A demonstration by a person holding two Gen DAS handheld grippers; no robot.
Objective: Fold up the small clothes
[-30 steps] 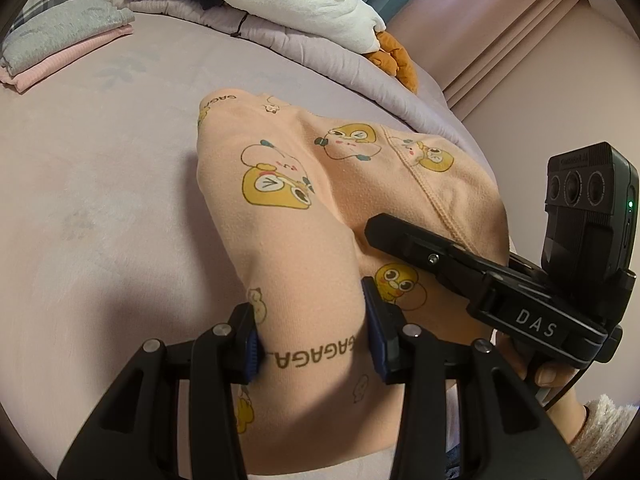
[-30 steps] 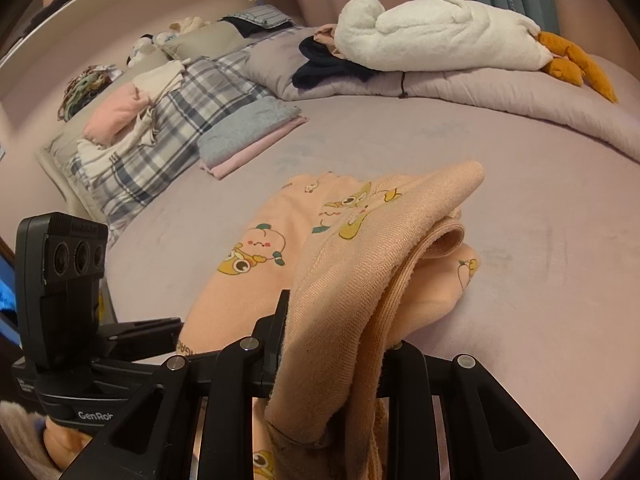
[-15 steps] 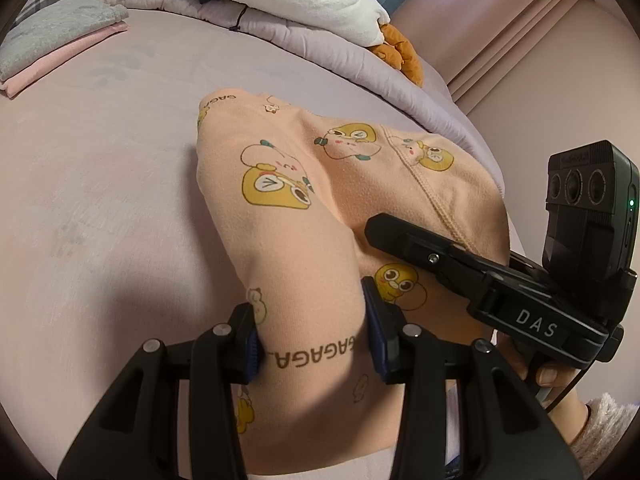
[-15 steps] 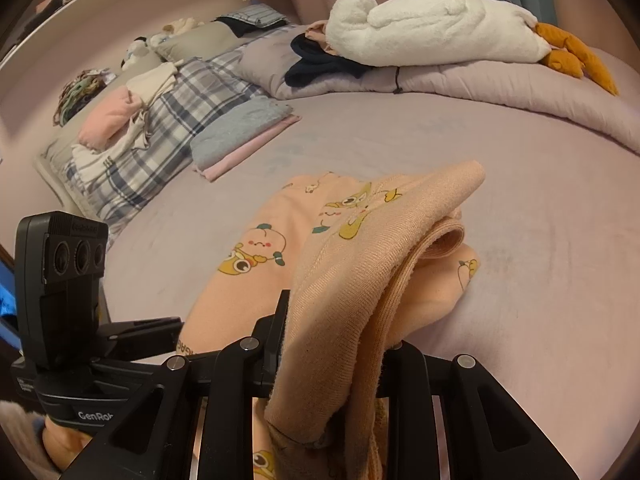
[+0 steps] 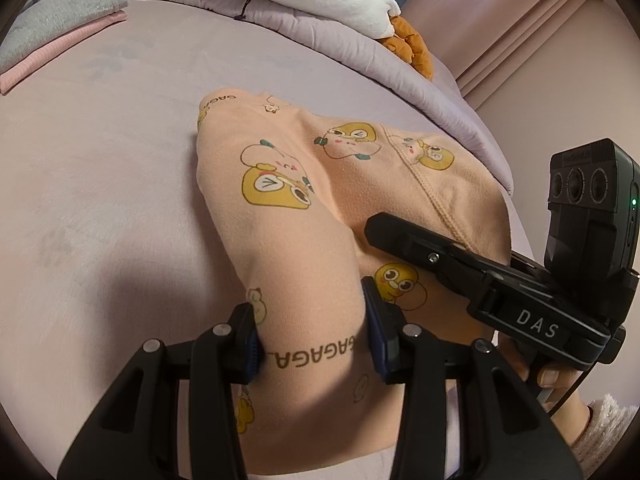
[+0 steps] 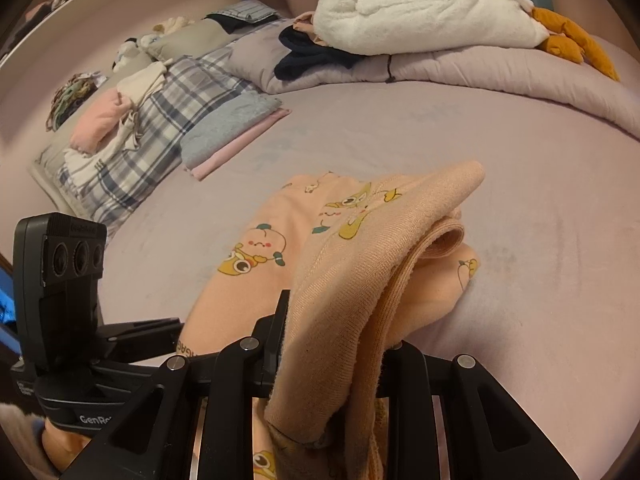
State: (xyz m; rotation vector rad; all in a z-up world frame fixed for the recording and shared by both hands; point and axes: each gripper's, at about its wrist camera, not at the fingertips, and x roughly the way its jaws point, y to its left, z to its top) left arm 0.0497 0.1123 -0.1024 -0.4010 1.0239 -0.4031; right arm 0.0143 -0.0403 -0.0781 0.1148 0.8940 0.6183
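Note:
A small peach garment (image 5: 304, 216) printed with yellow cartoon characters lies partly lifted over the lilac bed (image 5: 100, 184). My left gripper (image 5: 312, 332) is shut on a bunched fold of it, blue pads pressing both sides near the printed letters. My right gripper (image 6: 332, 360) is shut on the ribbed hem (image 6: 360, 280), which drapes over its fingers and hides the pads. From the left wrist view the right gripper's black body (image 5: 500, 280) reaches across the cloth, a person's hand (image 5: 548, 376) holding it. The left gripper's camera block (image 6: 60, 264) stands at the right wrist view's left edge.
A folded grey and pink stack (image 6: 232, 128) lies on the bed's far left, beside a plaid pillow (image 6: 132, 148) with loose clothes. A rolled lilac duvet (image 6: 480, 68) with a white plush toy (image 6: 420, 12) and dark garment (image 6: 308, 56) lines the far side. A pink wall (image 5: 520, 60) stands right.
The left wrist view has shifted slightly, with the duvet and folded stack sliding toward the frame's upper left. Both grips on the peach garment are unchanged.

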